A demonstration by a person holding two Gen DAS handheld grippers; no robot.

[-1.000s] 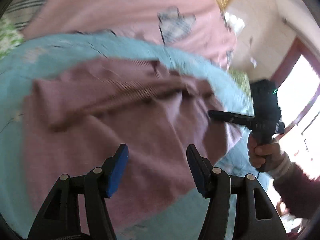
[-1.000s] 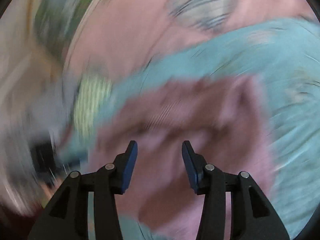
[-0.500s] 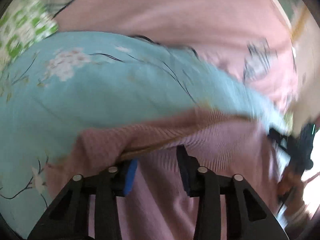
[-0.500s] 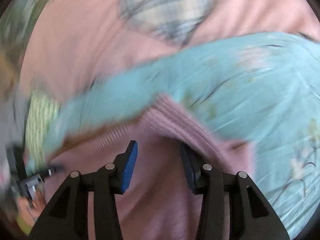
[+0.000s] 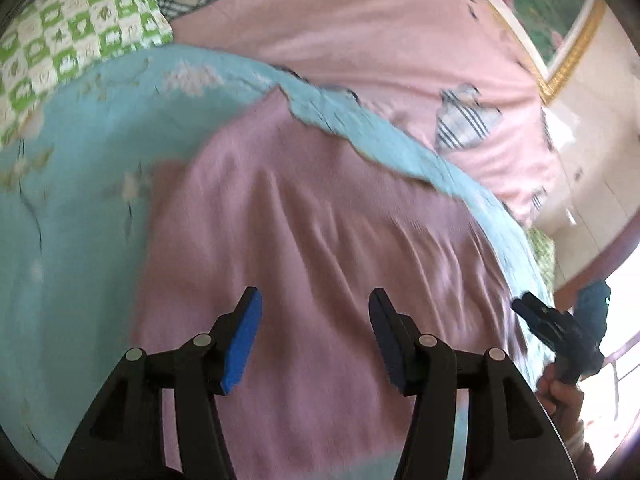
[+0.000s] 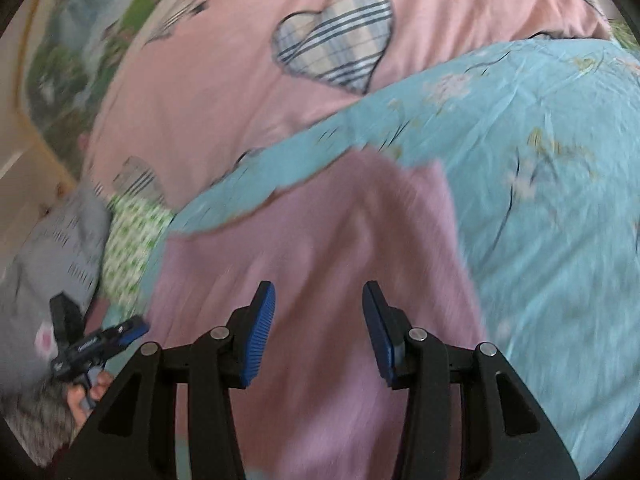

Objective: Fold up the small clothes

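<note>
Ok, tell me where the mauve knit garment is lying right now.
The mauve knit garment lies spread on the light blue floral sheet, just ahead of both grippers in each wrist view, with the pink heart-patch quilt beyond it.

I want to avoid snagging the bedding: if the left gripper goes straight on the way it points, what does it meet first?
Most likely the mauve garment, which fills the space ahead of the open left gripper; the blue floral sheet lies beyond it. Depth is unclear.

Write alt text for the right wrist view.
A mauve knitted garment lies on a light blue flowered sheet, with the open right tool above it holding nothing. Beyond is a pink cover with plaid hearts.
</note>
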